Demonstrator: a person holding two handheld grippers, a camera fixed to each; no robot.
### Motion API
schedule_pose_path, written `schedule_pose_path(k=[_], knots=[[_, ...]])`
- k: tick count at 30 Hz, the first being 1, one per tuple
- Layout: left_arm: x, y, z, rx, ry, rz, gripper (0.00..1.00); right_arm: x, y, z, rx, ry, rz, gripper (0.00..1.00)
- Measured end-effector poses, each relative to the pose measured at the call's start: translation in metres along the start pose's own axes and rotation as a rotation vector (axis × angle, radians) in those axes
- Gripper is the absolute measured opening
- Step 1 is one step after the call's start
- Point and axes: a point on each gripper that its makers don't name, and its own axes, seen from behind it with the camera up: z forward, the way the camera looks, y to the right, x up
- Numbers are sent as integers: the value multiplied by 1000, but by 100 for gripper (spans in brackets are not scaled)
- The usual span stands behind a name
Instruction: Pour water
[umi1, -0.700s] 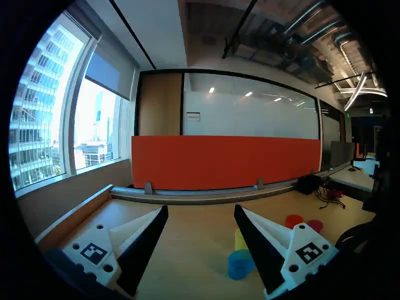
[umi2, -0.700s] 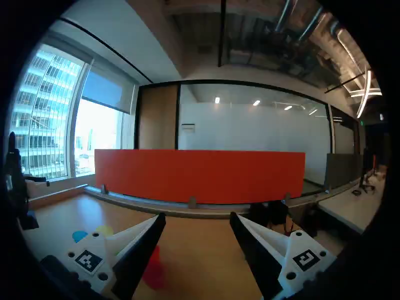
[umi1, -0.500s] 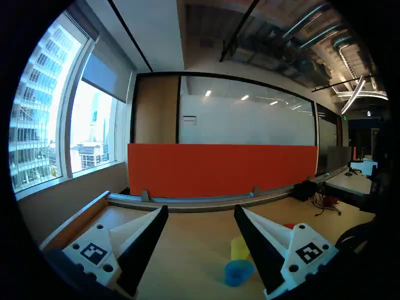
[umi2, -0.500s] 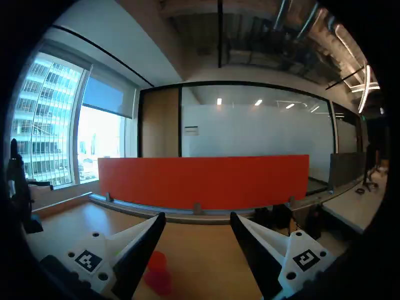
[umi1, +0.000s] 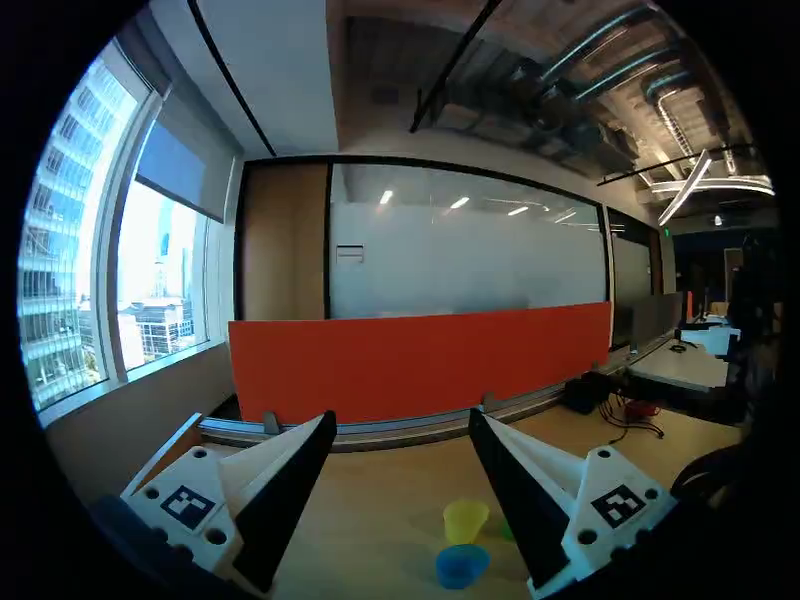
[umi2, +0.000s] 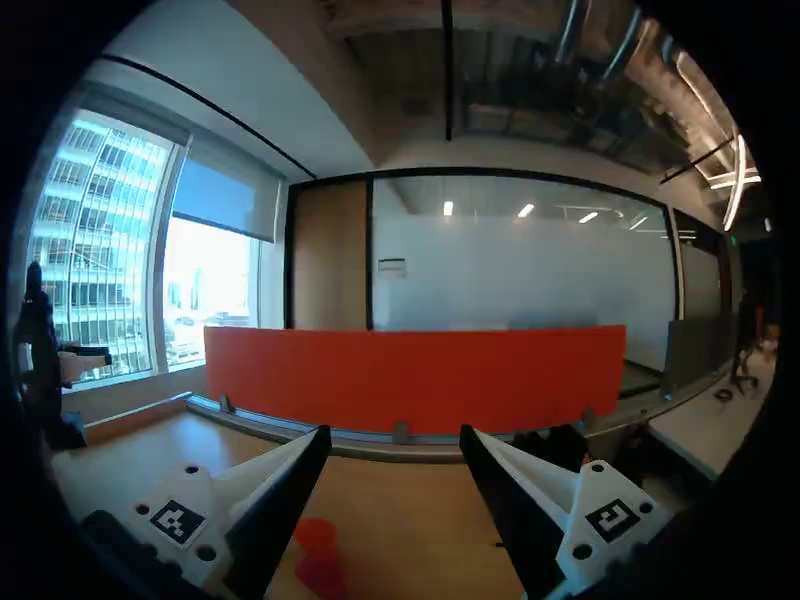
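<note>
Left gripper view: the left gripper (umi1: 401, 415) has its fingers spread wide apart, holding nothing, above the wooden bench (umi1: 380, 505). A yellow cup (umi1: 465, 520) stands upright on the bench between the fingers, close to the right-hand one. A blue cup (umi1: 461, 565) sits just beside it on the near side. An orange divider panel (umi1: 420, 360) runs along the bench's far edge. Right gripper view: the right gripper (umi2: 394, 430) is likewise spread and empty. Red cups (umi2: 318, 535), blurred, sit on the bench beside its left-hand finger.
</note>
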Motion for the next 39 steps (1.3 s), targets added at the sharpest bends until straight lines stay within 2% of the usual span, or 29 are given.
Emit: schedule_pose_path(k=[8, 14, 23, 29, 39], knots=[[7, 11, 0, -55, -4, 6, 98, 4, -13, -1, 79, -5, -16, 100], [4, 28, 2, -144, -26, -10, 98, 11, -34, -2, 180, -4, -8, 100], [1, 41, -5, -220, -38, -9, 98, 18, -72, -12, 362, -2, -22, 100], [-5, 52, -10, -270, -60, 0, 98, 19, -81, -10, 414, -10, -14, 100], [-26, 56, -9, -310, -98, -4, 98, 15, -98, -3, 473, -45, -49, 100]])
